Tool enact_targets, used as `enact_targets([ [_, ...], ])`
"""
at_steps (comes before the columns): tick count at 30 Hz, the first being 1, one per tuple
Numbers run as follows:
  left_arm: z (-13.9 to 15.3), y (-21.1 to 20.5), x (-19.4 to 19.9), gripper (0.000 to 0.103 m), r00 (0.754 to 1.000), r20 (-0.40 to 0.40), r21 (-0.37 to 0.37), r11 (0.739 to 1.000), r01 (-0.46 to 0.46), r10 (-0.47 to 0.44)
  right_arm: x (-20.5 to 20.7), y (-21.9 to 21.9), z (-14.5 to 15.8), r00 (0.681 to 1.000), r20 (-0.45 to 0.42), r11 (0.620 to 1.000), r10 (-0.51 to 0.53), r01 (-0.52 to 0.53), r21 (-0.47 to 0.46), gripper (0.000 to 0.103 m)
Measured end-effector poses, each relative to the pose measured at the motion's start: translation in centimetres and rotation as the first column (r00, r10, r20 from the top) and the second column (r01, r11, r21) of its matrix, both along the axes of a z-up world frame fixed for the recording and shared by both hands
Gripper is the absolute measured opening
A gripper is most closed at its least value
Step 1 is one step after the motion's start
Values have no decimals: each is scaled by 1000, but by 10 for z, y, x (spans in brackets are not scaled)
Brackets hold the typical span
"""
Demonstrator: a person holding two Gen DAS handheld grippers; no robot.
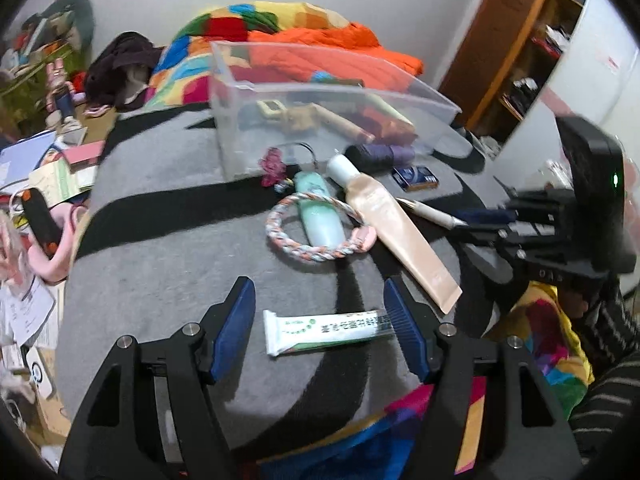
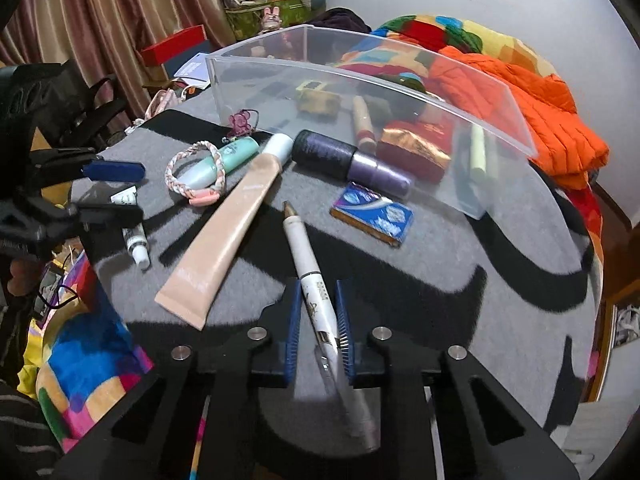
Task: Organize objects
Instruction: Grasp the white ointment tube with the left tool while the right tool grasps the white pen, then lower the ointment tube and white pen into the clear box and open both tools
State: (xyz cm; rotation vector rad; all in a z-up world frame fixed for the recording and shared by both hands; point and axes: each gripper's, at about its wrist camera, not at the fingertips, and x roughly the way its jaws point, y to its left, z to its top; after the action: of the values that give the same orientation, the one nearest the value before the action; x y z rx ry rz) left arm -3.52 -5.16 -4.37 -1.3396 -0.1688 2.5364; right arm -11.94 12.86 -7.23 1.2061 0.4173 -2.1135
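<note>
My left gripper (image 1: 320, 312) is open, its blue pads on either side of a white sachet with green print (image 1: 326, 330) that lies on the grey blanket. My right gripper (image 2: 318, 310) is shut on a white pen (image 2: 306, 264), which points away toward the clear plastic bin (image 2: 400, 92). The bin (image 1: 248, 92) holds several small items. In front of it lie a peach tube (image 2: 232, 220), a mint bottle (image 2: 220, 164) inside a braided ring (image 2: 176, 164), a dark purple bottle (image 2: 348, 160) and a blue packet (image 2: 372, 214).
A pink charm (image 1: 272, 166) lies by the bin's near corner. An orange jacket (image 2: 520, 92) and a colourful quilt (image 1: 192, 60) lie behind the bin. Clutter of papers and boxes (image 1: 40, 184) sits left of the blanket. A wooden shelf (image 1: 520, 52) stands at the right.
</note>
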Motion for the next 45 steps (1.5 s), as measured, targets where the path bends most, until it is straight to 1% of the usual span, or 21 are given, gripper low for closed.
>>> enact_targets([
  [3, 8, -1, 9, 67, 1000, -31, 1, 1000, 4, -4, 4, 9, 1, 1000, 7, 1000, -22, 22, -8, 13],
  [7, 7, 9, 21, 68, 998, -43, -63, 997, 50, -52, 5, 18, 2, 999, 20, 999, -44, 44, -15, 13],
  [8, 4, 12, 22, 73, 997, -37, -81, 995, 59, -63, 5, 20, 2, 999, 23, 999, -49, 49, -15, 13],
  [10, -4, 18, 22, 80, 997, -19, -116, 991, 72, -75, 6, 22, 2, 998, 27, 998, -54, 54, -14, 13],
  [12, -11, 21, 20, 80, 997, -5, -157, 985, 74, -76, 6, 23, 2, 998, 28, 998, -56, 57, -9, 13],
  [15, -13, 25, 12, 80, 998, -9, -209, 976, 62, -65, 7, 20, 2, 998, 24, 999, -54, 54, 6, 14],
  [16, -13, 26, 8, 80, 998, -11, -217, 974, 64, -68, 6, 19, 3, 998, 24, 999, -53, 53, 10, 14],
  [19, -14, 32, -1, 80, 996, -17, -239, 967, 85, -91, 3, 13, 3, 999, 12, 998, -53, 53, 22, 19],
  [22, -16, 37, -7, 79, 995, -21, -241, 966, 92, -100, -2, 6, 2, 999, 1, 998, -52, 52, 33, 20],
  [24, -16, 38, -5, 68, 994, -30, -223, 970, 99, -108, -5, 4, 0, 999, -2, 998, -54, 54, 24, 20],
  [26, -16, 39, -1, 54, 993, -37, -202, 974, 105, -114, -5, 2, -1, 998, -5, 998, -56, 56, 18, 20],
  [27, -15, 39, 1, 50, 994, -41, -200, 975, 93, -103, -4, 2, -1, 998, -11, 998, -60, 60, 12, 20],
  [29, -13, 40, 4, 34, 995, -34, -179, 980, 81, -89, -2, 2, -1, 998, -12, 998, -58, 58, 1, 13],
  [30, -12, 41, 6, 29, 996, -31, -176, 981, 78, -84, -1, 2, -1, 998, -14, 998, -60, 60, -2, 12],
  [31, -11, 41, 7, 19, 997, -23, -169, 983, 75, -80, 1, 3, 0, 998, -17, 998, -62, 62, -5, 11],
  [32, -11, 41, 7, 16, 997, -15, -159, 985, 74, -77, 2, 4, 0, 998, -15, 998, -65, 65, -12, 10],
  [33, -10, 41, 8, 16, 998, -6, -142, 987, 68, -69, 3, 5, 1, 998, -10, 998, -67, 66, -20, 10],
  [38, -6, 41, 12, 16, 999, -12, -126, 991, 40, -42, 8, 12, 8, 996, -6, 994, -93, 92, -66, 10],
  [40, 1, 40, 14, 16, 999, -33, -113, 993, 32, -36, 8, 16, 15, 994, -8, 990, -106, 104, -92, 10],
  [43, 13, 42, 18, 16, 996, -82, -125, 992, 17, -28, 6, 22, 26, 992, -13, 984, -125, 122, -131, 10],
  [45, 21, 42, 18, 16, 994, -110, -116, 993, 8, -21, 3, 26, 34, 990, -22, 978, -141, 136, -155, 10],
])
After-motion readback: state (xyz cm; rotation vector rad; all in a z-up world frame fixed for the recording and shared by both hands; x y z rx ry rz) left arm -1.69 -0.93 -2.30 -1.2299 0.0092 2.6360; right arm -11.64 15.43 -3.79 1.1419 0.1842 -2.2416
